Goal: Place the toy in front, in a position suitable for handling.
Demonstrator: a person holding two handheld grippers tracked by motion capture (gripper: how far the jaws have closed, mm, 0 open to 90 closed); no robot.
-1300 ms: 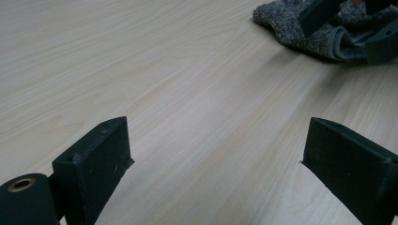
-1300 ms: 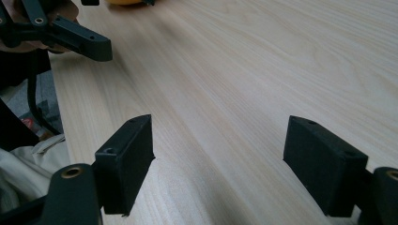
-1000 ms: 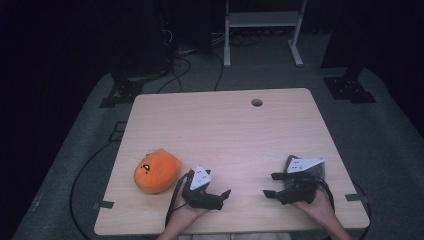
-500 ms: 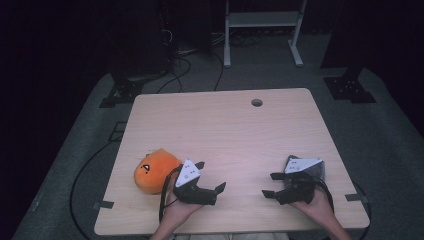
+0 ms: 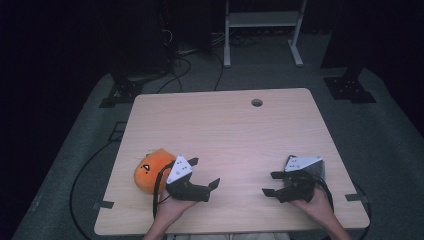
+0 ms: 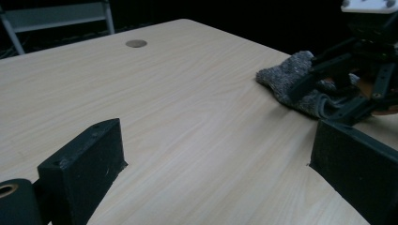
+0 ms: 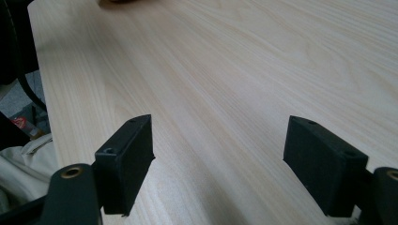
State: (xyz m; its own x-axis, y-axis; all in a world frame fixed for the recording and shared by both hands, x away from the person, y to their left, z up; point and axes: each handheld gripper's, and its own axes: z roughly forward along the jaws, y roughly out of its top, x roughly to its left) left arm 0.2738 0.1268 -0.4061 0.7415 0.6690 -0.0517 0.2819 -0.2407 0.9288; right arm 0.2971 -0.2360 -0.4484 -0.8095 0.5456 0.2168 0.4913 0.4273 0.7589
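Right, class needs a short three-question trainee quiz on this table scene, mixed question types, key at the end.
1. True or false: the left tool grips the orange plush toy.
2. The right tool has its jaws: A) open B) shut on a cup.
3. What round feature marks the table near its far edge?

Key: 1 false, it is open beside the toy; 2 A; 3 a cable hole.

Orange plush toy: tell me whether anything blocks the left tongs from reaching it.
Nothing visible does. The orange plush toy lies at the table's near left edge, right beside the open left tongs, whose jaws point away from it toward the table's middle; they would need turning, not a cleared path.
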